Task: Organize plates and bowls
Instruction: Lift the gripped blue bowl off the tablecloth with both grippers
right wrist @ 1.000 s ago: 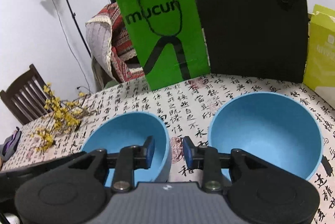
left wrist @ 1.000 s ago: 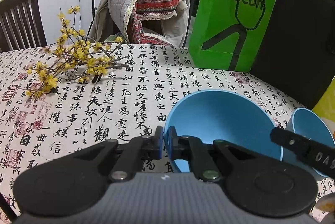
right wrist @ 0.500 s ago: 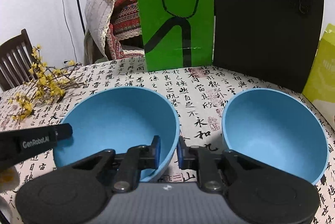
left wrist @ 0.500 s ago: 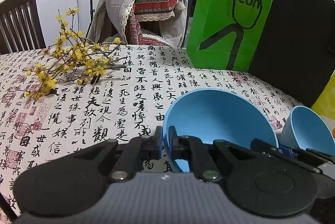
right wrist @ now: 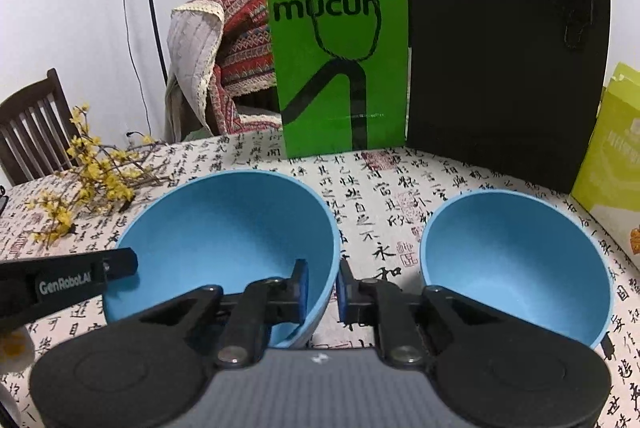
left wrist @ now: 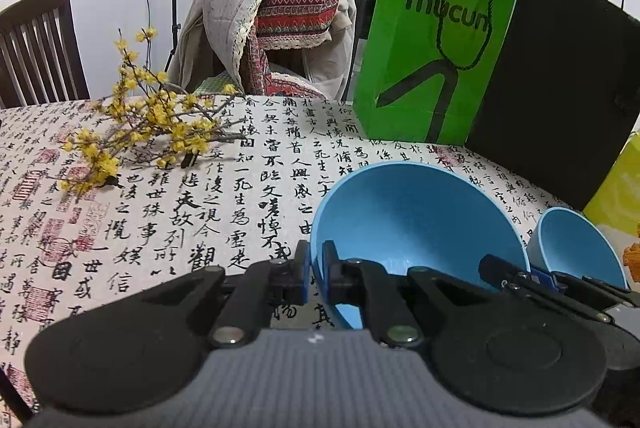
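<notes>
Two blue bowls stand on a calligraphy-print tablecloth. My left gripper (left wrist: 316,276) is shut on the left rim of the larger-looking bowl (left wrist: 416,224), one pad inside and one outside. My right gripper (right wrist: 322,288) is shut on the near right rim of this same bowl (right wrist: 224,228), with the wall pinched between its blue pads. In the right wrist view the left gripper's finger (right wrist: 80,276) reaches over the bowl's left edge. The second blue bowl (right wrist: 516,260) sits free to the right, also seen in the left wrist view (left wrist: 576,248).
A green paper bag (right wrist: 340,67) and a black bag (right wrist: 504,59) stand behind the bowls. A yellow-green box (right wrist: 612,147) is at the right edge. A branch of yellow flowers (left wrist: 140,131) lies at the left. A cloth-draped chair (left wrist: 280,11) and a wooden chair (left wrist: 36,47) stand beyond the table.
My right gripper moved left from the gap between the bowls onto the left bowl's rim and closed on it. The left gripper kept its grip and place.
</notes>
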A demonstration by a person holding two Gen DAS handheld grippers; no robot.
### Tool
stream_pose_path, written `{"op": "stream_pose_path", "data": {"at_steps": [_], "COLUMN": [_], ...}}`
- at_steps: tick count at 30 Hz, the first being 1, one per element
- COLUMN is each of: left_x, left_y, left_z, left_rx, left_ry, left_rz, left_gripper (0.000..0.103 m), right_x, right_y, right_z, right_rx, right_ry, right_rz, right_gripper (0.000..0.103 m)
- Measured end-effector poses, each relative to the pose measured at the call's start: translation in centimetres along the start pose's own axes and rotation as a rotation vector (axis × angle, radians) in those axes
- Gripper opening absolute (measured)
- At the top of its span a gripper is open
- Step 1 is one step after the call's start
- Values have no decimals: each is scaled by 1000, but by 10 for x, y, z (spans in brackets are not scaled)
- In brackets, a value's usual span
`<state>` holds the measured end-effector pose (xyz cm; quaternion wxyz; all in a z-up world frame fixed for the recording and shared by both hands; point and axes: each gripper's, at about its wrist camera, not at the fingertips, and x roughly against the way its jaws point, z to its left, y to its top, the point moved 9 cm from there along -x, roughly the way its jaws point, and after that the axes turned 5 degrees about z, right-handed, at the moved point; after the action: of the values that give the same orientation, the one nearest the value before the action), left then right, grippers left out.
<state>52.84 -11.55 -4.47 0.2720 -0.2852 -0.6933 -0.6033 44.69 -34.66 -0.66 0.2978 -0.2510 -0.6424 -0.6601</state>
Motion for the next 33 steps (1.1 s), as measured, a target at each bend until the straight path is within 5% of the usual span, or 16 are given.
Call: {"op": "stream_pose_path", "data": {"at_steps": [33], "left_x": [130], "left_y": [-20], "left_z": [18], "left_rx": [-77], "left_ry": [-3], "left_rz": [-190], "left_gripper": [7], "right_x": [119], "right_y": [-24], "right_z": [34], "right_rx": [-10], "right_ry": [-5], "right_rz": [-157], "right_gripper": [14]}}
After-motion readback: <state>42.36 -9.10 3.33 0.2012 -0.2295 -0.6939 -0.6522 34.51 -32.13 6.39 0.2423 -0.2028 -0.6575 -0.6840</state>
